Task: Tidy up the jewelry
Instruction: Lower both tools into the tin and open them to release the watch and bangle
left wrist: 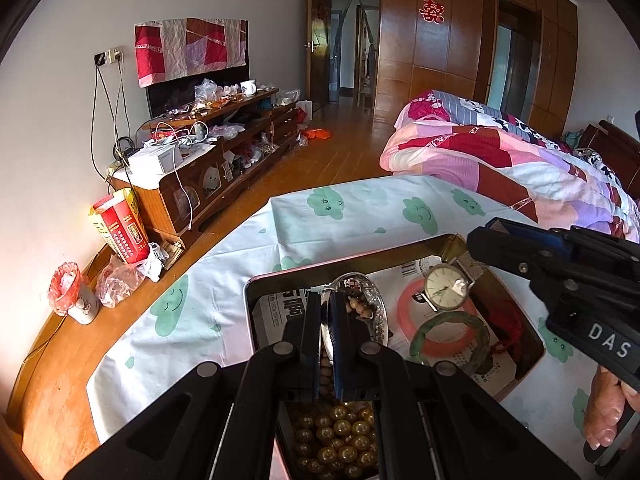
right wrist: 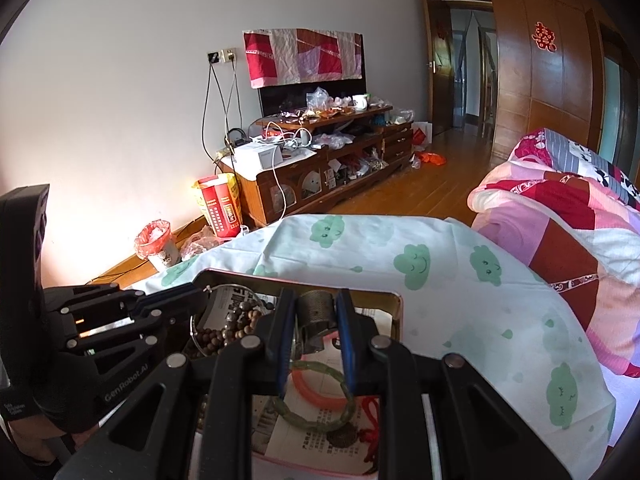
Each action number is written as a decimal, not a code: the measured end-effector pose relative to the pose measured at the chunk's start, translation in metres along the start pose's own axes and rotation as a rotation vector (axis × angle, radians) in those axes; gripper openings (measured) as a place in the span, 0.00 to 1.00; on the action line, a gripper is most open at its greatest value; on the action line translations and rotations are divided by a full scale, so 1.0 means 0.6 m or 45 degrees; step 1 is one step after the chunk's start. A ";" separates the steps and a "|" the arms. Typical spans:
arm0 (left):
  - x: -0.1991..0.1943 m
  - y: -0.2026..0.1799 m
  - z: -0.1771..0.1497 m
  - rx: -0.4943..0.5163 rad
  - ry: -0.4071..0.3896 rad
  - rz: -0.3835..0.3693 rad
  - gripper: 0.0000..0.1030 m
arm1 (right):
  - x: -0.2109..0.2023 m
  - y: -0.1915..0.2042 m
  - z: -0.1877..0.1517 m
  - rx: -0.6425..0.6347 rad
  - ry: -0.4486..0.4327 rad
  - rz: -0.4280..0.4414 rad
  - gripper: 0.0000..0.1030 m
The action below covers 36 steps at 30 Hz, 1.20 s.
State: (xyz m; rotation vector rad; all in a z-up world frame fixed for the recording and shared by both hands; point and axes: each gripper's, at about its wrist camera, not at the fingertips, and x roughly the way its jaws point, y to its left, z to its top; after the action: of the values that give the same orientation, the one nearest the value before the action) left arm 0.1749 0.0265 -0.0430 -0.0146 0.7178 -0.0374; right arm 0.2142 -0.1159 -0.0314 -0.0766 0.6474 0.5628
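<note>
Pinching watch (left wrist: pixel 445 290) strap (right gripper (right wrist: pixel 315 320))

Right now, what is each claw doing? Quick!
Left claw: shut on the silver bangle, wooden beads beside it.
Right claw: shut on the watch by its mesh band.

A white wall (right wrist: pixel 120 80) runs along the left, lit warm near the wooden floor (left wrist: pixel 320 160). Against it stands a low wooden cabinet (right wrist: pixel 320 176) heaped with cables, bags and boxes, and a patchwork cloth (left wrist: pixel 190 48) drapes the dark screen above. A red carton (left wrist: pixel 122 226) and a small bin with a red liner (left wrist: pixel 72 294) sit by the wall. Brown wardrobe panels (left wrist: pixel 432 40) bear a red paper cutting (left wrist: pixel 432 11) beside an open doorway (left wrist: pixel 352 48). A folded patchwork quilt (left wrist: pixel 512 164) lies on the cloud-printed sheet (right wrist: pixel 460 280).
</note>
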 end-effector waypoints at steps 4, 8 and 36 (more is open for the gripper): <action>0.002 -0.002 0.004 0.003 0.001 -0.001 0.03 | 0.011 0.000 0.000 0.009 0.013 0.007 0.22; 0.002 -0.002 0.005 0.005 0.002 0.001 0.03 | 0.019 -0.001 -0.001 0.014 0.022 0.008 0.22; 0.022 -0.005 -0.005 0.010 0.014 0.026 0.04 | 0.059 -0.019 -0.013 0.042 0.097 -0.014 0.24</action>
State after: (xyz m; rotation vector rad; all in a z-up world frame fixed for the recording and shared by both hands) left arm 0.1828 0.0231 -0.0540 0.0008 0.7290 -0.0207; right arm 0.2391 -0.1104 -0.0595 -0.0706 0.7301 0.5406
